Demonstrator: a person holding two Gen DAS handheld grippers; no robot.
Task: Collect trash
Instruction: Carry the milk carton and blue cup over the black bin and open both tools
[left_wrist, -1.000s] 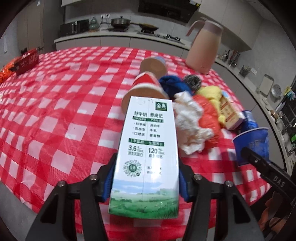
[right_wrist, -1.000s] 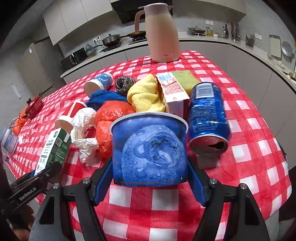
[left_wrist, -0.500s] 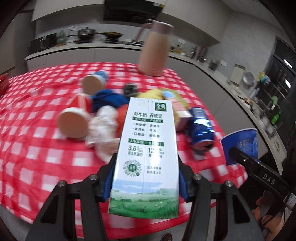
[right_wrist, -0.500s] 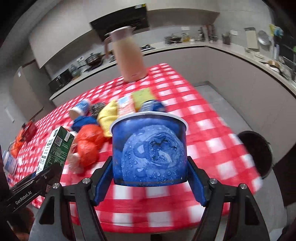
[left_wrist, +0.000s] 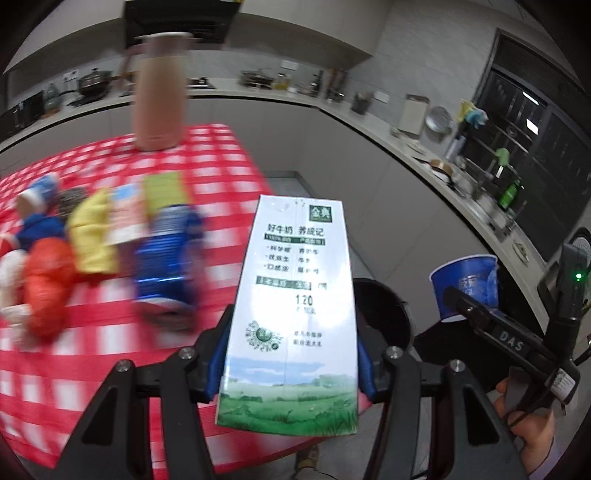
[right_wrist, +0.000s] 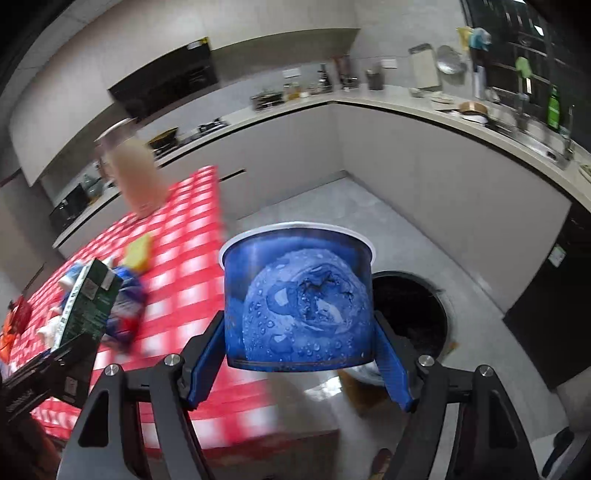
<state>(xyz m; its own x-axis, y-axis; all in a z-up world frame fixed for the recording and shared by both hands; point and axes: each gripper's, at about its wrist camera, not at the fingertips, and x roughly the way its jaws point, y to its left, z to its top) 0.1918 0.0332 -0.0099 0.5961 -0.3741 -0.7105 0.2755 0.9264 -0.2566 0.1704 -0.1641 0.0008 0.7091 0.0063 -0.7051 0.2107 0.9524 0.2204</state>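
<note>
My left gripper (left_wrist: 291, 354) is shut on a white and green milk carton (left_wrist: 295, 306), held upright beyond the table's right edge. The carton also shows in the right wrist view (right_wrist: 88, 306). My right gripper (right_wrist: 299, 350) is shut on a blue paper cup (right_wrist: 297, 299), held upright over the floor; the cup shows in the left wrist view (left_wrist: 467, 284) too. A round black trash bin (right_wrist: 410, 314) stands on the floor just behind the cup, and its rim (left_wrist: 384, 295) shows behind the carton.
The red checked table (left_wrist: 207, 173) holds a blue can (left_wrist: 166, 254), yellow cloth (left_wrist: 92, 236), orange bag (left_wrist: 48, 284), small carton (left_wrist: 123, 214), green sponge (left_wrist: 164, 192) and a pink jug (left_wrist: 160, 92). Kitchen counters (right_wrist: 461, 114) run along the back and right.
Both grippers have swung right, away from the table and over the floor, with carton and cup still held. The trash bin has come into view behind them.
</note>
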